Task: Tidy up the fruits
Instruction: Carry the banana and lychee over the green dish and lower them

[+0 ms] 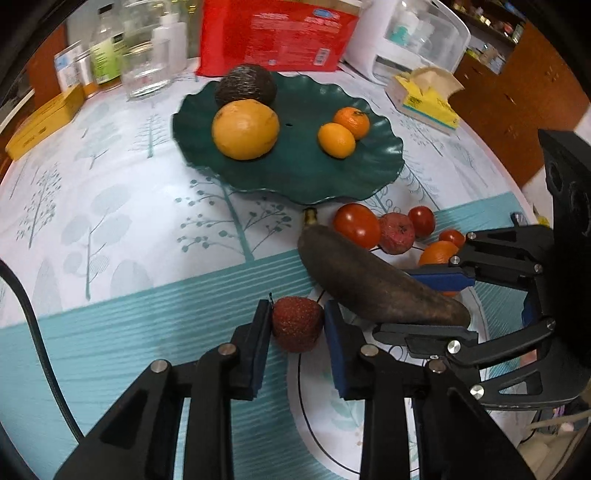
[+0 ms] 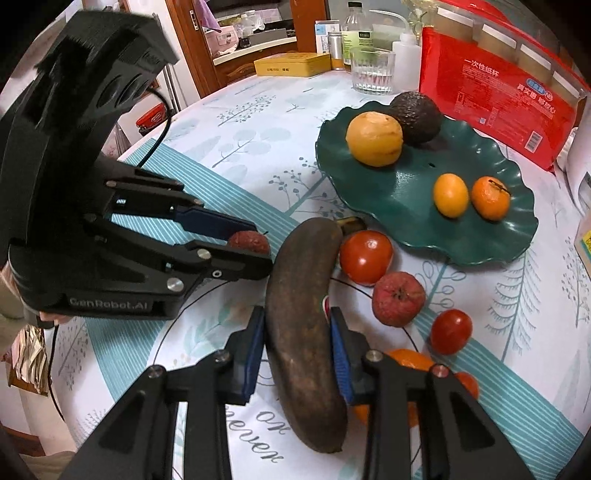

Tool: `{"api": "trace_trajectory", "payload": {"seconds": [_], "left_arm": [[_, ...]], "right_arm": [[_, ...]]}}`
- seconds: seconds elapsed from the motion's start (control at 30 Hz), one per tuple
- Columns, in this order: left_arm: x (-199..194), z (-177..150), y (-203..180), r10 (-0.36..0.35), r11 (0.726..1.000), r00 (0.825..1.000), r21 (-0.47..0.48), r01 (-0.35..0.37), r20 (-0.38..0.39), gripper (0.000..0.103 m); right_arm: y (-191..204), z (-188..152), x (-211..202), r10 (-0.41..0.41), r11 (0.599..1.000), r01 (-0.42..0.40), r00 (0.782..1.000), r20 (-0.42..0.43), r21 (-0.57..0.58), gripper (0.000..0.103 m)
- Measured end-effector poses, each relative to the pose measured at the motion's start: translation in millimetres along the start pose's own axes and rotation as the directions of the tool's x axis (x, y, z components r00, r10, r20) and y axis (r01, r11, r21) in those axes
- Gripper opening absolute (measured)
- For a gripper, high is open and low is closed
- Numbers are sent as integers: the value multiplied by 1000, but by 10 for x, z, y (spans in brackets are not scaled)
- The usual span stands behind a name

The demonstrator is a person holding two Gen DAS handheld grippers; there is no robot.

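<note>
A dark green wavy plate (image 1: 303, 184) (image 2: 406, 192) holds an avocado (image 1: 245, 86), a large orange (image 1: 245, 129) and two small oranges (image 1: 345, 131). My left gripper (image 1: 297, 325) is shut on a small wrinkled red fruit (image 1: 297, 323) (image 2: 248, 240). My right gripper (image 2: 298, 347) (image 1: 432, 302) is shut on a brown overripe banana (image 2: 306, 325) (image 1: 376, 280). Beside the banana lie a large tomato (image 2: 365, 256), a wrinkled red fruit (image 2: 398, 298), a small tomato (image 2: 450, 330) and an orange (image 2: 410, 360), partly hidden by my right finger.
A red package (image 2: 491, 96), a glass (image 2: 371, 70), bottles (image 2: 358, 33) and a yellow box (image 2: 291, 63) stand at the table's back. A tissue box (image 1: 424, 98) and a white appliance (image 1: 406, 37) sit at the far right. A black cable (image 1: 40, 339) runs at left.
</note>
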State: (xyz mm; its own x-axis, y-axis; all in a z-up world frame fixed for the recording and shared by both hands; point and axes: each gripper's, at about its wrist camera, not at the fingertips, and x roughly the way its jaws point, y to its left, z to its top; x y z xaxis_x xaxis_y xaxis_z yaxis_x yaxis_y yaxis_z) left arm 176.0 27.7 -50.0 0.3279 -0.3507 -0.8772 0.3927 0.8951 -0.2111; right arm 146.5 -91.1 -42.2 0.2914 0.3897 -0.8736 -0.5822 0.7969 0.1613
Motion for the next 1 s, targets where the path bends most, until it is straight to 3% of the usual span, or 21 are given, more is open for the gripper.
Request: {"api": "trace_trajectory", "payload": {"seconds": [0.23,0.53,0.73,1.0], "left_arm": [[-378,-42,66,83,990,996,-120,-78,33,27],[-926,283,-108,121,984,985,-144,-104,123,26],[-1287,642,-337,146,986,973,-109,-128,179,27],[-1552,1227,-411,202,976,944,-130,-173,262,27]], "right_arm": [[59,54,-175,21,1000,-22,999,43,19,34],[-32,288,-784,20,995,-32,992,121,95,34],[-194,646,-1374,-50,991,23,977,208,131,34],[-527,1350,-2002,-170,974,111,935,311,198,34]]}}
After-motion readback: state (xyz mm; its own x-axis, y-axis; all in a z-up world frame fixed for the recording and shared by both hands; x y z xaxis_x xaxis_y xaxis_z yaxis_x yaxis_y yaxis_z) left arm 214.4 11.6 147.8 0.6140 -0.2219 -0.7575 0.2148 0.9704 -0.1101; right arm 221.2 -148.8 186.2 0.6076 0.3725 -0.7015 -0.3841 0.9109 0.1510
